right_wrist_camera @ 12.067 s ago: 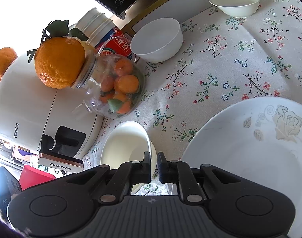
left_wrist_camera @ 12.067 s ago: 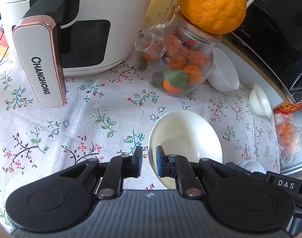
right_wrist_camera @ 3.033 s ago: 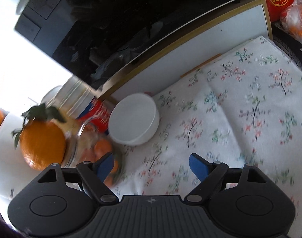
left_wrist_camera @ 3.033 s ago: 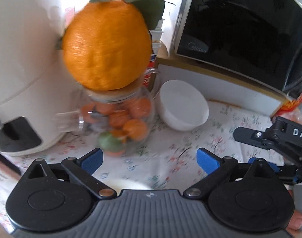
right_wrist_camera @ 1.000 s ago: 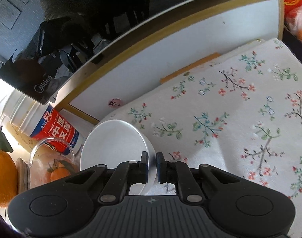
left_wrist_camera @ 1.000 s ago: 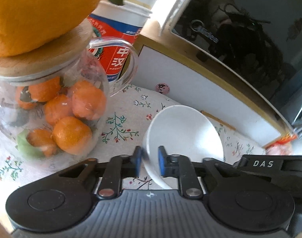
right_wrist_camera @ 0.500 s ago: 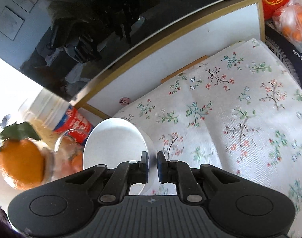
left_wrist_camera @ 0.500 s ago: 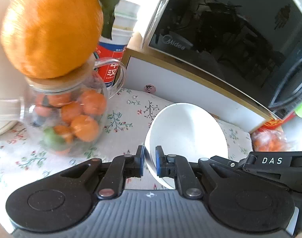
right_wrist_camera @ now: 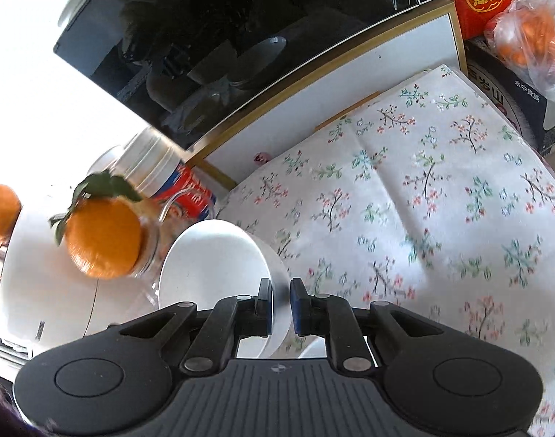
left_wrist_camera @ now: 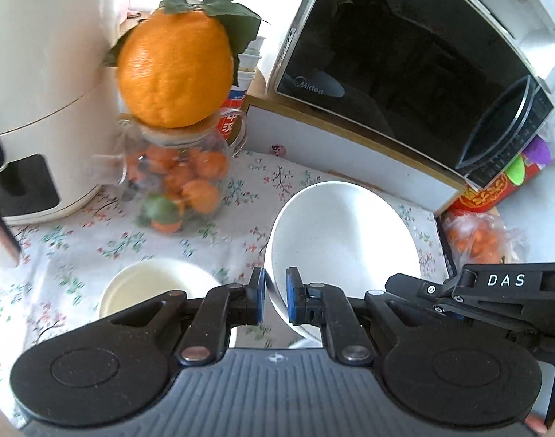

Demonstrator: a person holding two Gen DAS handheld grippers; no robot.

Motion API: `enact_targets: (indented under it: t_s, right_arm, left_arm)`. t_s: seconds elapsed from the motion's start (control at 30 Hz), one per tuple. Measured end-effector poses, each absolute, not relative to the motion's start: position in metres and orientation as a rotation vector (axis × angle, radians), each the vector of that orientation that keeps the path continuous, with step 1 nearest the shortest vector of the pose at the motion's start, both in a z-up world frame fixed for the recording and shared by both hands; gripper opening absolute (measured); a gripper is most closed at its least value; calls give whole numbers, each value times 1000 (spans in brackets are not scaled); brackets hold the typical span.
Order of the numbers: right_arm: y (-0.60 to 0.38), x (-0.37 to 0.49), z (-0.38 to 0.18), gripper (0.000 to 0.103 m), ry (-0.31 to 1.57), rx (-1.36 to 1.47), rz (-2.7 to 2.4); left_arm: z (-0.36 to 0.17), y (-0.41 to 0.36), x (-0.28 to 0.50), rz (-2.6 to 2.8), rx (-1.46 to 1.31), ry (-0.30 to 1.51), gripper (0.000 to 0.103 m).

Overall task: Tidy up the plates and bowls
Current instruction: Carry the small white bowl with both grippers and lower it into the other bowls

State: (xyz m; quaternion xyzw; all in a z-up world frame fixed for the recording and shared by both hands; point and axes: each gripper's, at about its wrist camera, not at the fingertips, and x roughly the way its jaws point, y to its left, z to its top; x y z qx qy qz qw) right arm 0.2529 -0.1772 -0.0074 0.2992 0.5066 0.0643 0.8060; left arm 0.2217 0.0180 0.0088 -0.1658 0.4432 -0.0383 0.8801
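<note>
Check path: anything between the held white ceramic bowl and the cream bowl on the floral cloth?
Nothing visible. The left gripper and right gripper clamp the white ceramic bowl; the cream bowl sits lower left on the cloth, apart.

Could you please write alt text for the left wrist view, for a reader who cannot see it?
The left claw grips a white bowl by its rim, above a floral tablecloth. Behind: a smaller bowl, jar of oranges and microwave.
</note>
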Motion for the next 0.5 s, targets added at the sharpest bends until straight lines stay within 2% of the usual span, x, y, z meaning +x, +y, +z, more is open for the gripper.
enact_targets:
  t_s: [0.5]
  right_arm:
    - [-139, 195, -21, 13, 1073, 686, 200]
  left_arm:
    - [-3, 72, 168, -68, -415, 909, 12]
